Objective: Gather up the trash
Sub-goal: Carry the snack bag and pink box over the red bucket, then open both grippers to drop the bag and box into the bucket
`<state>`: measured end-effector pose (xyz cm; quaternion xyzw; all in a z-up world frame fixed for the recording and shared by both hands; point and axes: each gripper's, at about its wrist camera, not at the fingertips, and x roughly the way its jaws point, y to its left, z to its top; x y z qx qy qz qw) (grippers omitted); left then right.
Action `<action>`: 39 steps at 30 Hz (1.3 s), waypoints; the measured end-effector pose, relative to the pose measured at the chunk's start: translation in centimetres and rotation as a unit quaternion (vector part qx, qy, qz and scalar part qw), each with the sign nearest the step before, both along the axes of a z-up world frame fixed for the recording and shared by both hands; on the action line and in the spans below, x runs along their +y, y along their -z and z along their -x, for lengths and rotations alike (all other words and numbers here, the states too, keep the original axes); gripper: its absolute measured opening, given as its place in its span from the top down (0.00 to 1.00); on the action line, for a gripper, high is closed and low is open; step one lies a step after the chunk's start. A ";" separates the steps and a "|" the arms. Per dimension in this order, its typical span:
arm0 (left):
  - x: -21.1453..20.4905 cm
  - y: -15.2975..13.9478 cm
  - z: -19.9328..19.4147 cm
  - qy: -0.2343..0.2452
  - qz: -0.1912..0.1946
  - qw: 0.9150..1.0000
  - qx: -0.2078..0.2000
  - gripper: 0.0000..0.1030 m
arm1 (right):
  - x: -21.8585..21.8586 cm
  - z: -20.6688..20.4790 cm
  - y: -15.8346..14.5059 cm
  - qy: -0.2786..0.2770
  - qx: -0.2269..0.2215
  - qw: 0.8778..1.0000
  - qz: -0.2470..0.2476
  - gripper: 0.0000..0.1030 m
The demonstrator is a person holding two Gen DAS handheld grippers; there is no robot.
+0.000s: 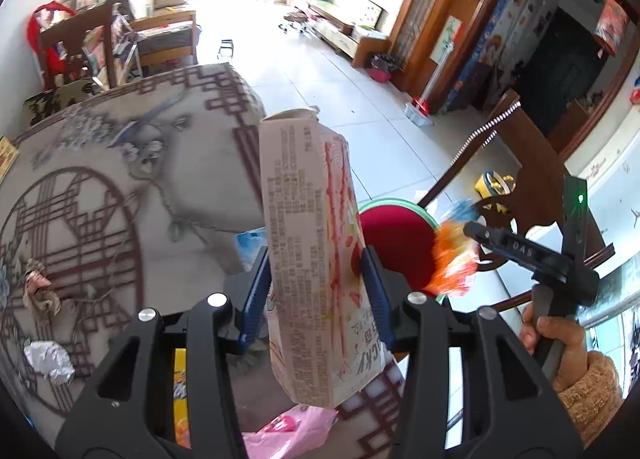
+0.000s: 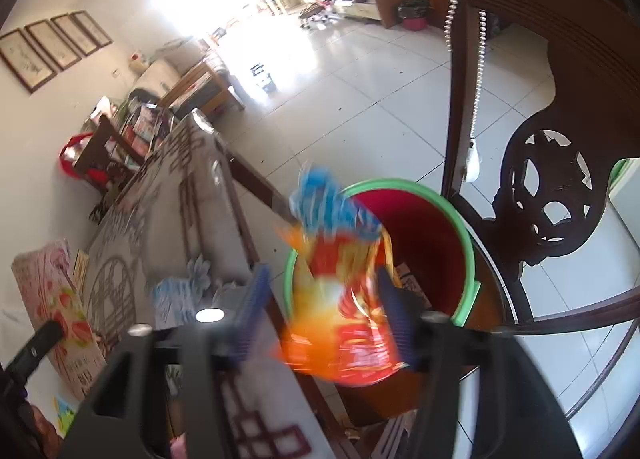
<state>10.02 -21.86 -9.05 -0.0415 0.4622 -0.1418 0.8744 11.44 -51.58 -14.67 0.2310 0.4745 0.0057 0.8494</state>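
The left claw [image 1: 316,291] is clamped on a tall pink snack carton [image 1: 312,259]; both blue pads press its sides. In the left wrist view the carton stands nearly upright at frame centre, its torn top reaching past the far edge of the worktop [image 1: 120,179].

The right claw [image 2: 320,311] stands apart. An orange and blue snack wrapper [image 2: 340,279], blurred, sits in the gap; its right side lies against the right pad, while the left pad is clear of it. Whether the wrapper is gripped cannot be told. In the right wrist view it overlaps the near rim of the bin [image 2: 464,219], a red pail with a green lip, at frame centre.

The bin stands on the tiled floor [image 2: 360,99] just beside the worktop corner and close against a dark wooden chair [image 2: 560,199] at right. The bin's mouth shows unobstructed toward the upper right; the chair back crowds its right side. Beyond, in the upper half of both views, the floor runs open toward a bright living area.

On the patterned worktop cloth, lower left of the left wrist view: a crumpled foil piece [image 1: 50,363] and a crumpled brown scrap [image 1: 40,291], apart from each other. A pink bag [image 1: 288,435] lies at bottom centre under the claw. A hand [image 1: 552,343] at lower right holds the other gripper.
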 end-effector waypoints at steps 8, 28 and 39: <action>-6.4 2.7 -3.7 0.074 0.006 0.997 0.021 0.57 | -3.1 0.1 -0.2 0.041 -0.010 0.999 -0.011 0.39; -10.7 2.3 -5.7 0.103 0.025 0.994 -0.002 0.30 | -3.8 2.5 -0.4 0.064 -0.004 0.998 -0.016 0.38; 2.0 -3.0 0.2 -0.029 0.019 0.998 -0.055 0.25 | 4.6 2.8 -2.8 -0.036 -0.023 0.999 -0.016 0.33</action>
